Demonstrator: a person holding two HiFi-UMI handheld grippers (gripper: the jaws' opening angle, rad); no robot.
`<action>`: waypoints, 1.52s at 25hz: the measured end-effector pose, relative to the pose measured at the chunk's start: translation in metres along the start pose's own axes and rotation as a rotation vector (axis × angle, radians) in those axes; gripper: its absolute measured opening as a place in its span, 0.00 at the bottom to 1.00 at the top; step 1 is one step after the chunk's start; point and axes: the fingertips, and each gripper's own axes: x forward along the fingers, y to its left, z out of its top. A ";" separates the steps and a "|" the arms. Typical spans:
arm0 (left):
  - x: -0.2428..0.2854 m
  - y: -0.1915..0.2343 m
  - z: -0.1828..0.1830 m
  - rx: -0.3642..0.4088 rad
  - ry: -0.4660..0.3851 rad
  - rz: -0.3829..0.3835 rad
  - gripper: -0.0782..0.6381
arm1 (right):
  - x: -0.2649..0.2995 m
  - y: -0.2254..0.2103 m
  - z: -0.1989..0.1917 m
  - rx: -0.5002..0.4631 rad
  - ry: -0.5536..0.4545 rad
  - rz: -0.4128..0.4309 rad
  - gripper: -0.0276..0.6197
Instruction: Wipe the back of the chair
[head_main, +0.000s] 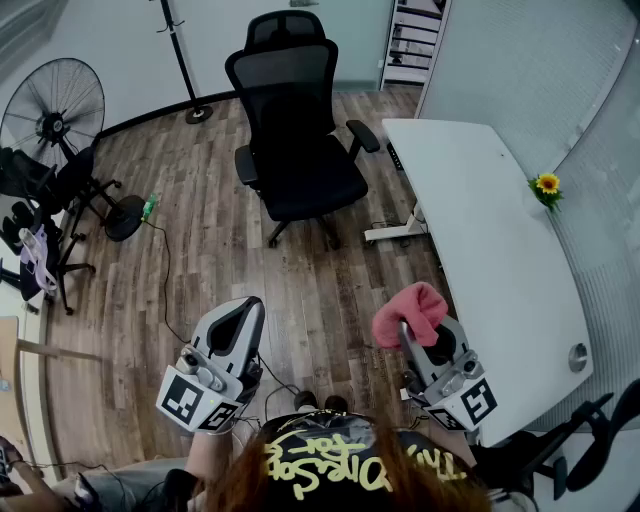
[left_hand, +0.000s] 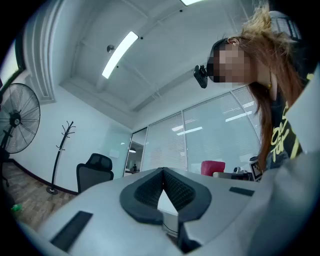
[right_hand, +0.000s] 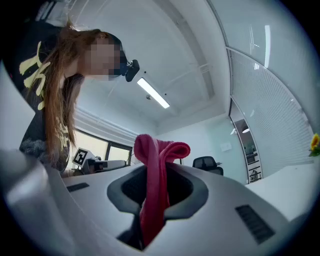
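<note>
Wiping has not begun: the black mesh office chair (head_main: 295, 120) stands well apart from both grippers across the wood floor (head_main: 220, 250), with nothing near its backrest. The right gripper (head_main: 408, 335) pinches a pink cloth (head_main: 410, 308). The left gripper (head_main: 243, 318) has its jaws pressed together on nothing. The yellow lettering on the person's shirt (head_main: 330, 465) is unreadable.
</note>
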 end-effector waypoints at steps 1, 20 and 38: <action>0.000 0.001 -0.002 -0.007 0.002 0.004 0.10 | 0.000 -0.001 0.000 0.001 -0.002 -0.001 0.16; -0.011 0.003 -0.007 -0.032 0.019 0.013 0.10 | 0.004 0.012 -0.003 -0.009 0.013 0.011 0.16; -0.014 0.008 -0.016 -0.027 0.046 0.035 0.10 | 0.004 0.002 -0.023 -0.013 0.129 -0.040 0.16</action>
